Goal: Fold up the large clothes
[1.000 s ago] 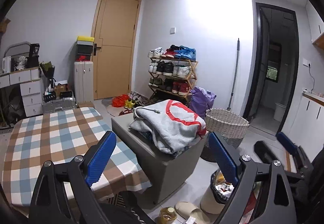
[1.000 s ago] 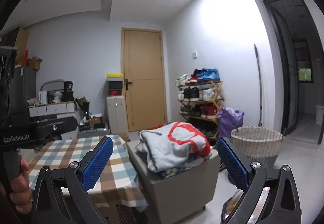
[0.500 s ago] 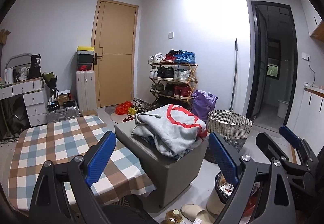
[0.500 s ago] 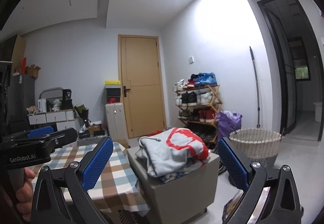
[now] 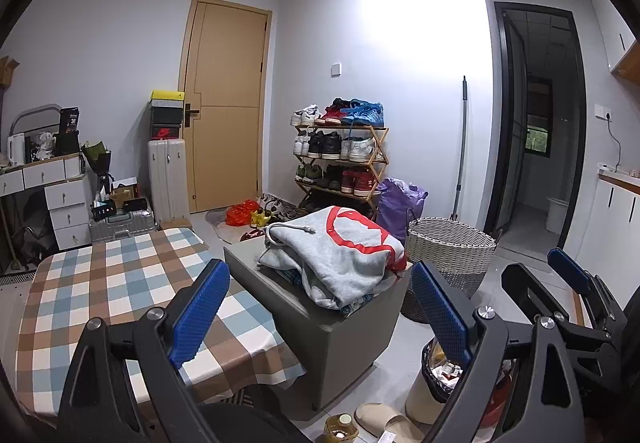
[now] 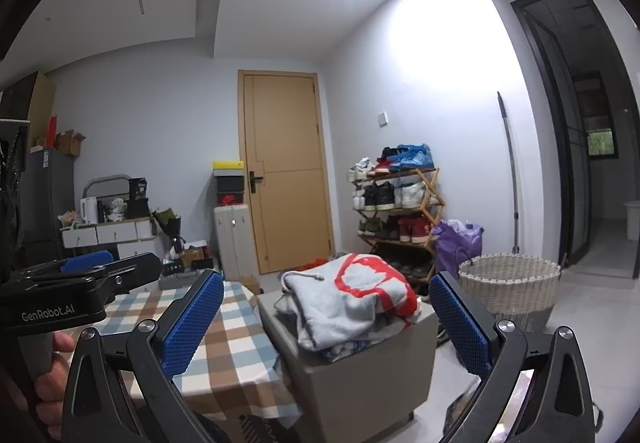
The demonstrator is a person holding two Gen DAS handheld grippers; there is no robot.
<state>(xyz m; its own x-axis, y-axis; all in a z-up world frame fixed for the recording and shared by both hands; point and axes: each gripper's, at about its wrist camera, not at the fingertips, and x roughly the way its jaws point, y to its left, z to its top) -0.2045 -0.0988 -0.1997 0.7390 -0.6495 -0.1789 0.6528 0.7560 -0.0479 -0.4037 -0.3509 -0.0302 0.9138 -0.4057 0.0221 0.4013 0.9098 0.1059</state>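
At the bottom of each frame, the left gripper [image 5: 320,307] and right gripper [image 6: 328,317] hold their fingers spread, gripping nothing. Beyond, centre frame, a grey-and-red hoodie [image 5: 344,251] tops the clothes heaped on a grey box [image 5: 340,335], beside the checkered desk [image 5: 108,283].

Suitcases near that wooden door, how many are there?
2. A white suitcase stands upright just left of the door; a silver suitcase lies flat on the floor beside it. Clutter could be hiding others.
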